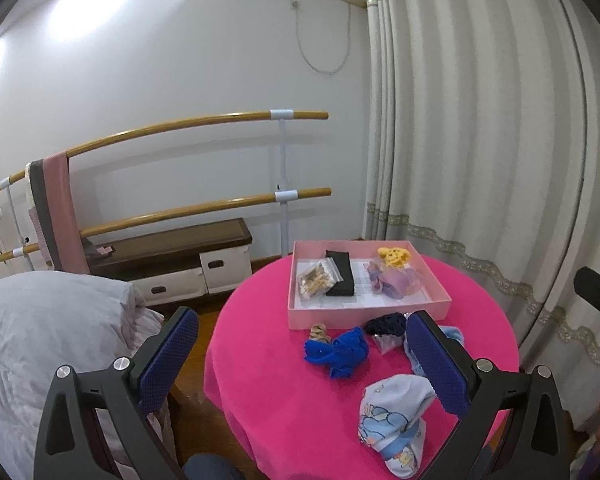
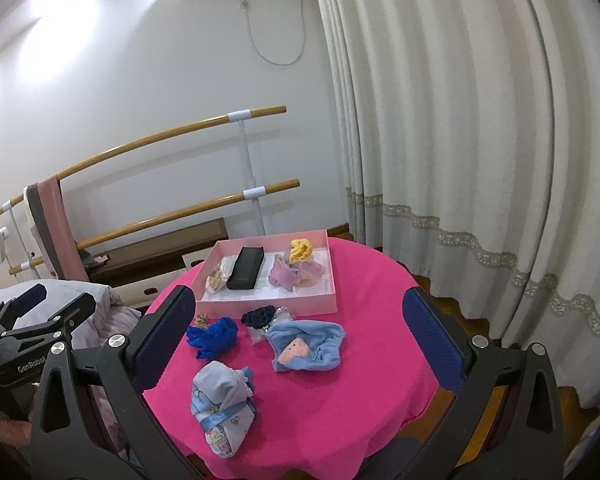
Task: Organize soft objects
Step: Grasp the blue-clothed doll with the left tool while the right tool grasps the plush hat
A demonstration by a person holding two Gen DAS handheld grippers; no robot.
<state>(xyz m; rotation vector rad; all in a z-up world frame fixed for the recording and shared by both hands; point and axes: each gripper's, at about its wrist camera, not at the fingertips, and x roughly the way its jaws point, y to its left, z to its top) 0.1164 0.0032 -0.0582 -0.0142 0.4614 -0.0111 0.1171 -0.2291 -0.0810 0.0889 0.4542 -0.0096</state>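
A pink tray (image 1: pixel 364 314) (image 2: pixel 268 303) sits at the far side of the round pink table (image 1: pixel 284 396) (image 2: pixel 364 380). It holds a black pouch (image 2: pixel 245 267), a yellow scrunchie (image 2: pixel 301 249), a purple scrunchie (image 2: pixel 296 274) and a clear bag (image 1: pixel 314 280). In front of it lie a blue knit piece (image 1: pixel 338 352) (image 2: pixel 212 336), a dark navy scrunchie (image 2: pixel 260 316), a light blue cap (image 2: pixel 308 346) and a printed baby hat (image 1: pixel 396 416) (image 2: pixel 222 408). My left gripper (image 1: pixel 300 360) and right gripper (image 2: pixel 296 344) are open and empty above the table's near side.
A bed with grey bedding (image 1: pixel 40 344) is to the left. A wooden ballet barre (image 1: pixel 204 124) and a low bench (image 1: pixel 172 248) stand at the wall. Curtains (image 2: pixel 480 160) hang on the right. The left gripper also shows in the right wrist view (image 2: pixel 56 304).
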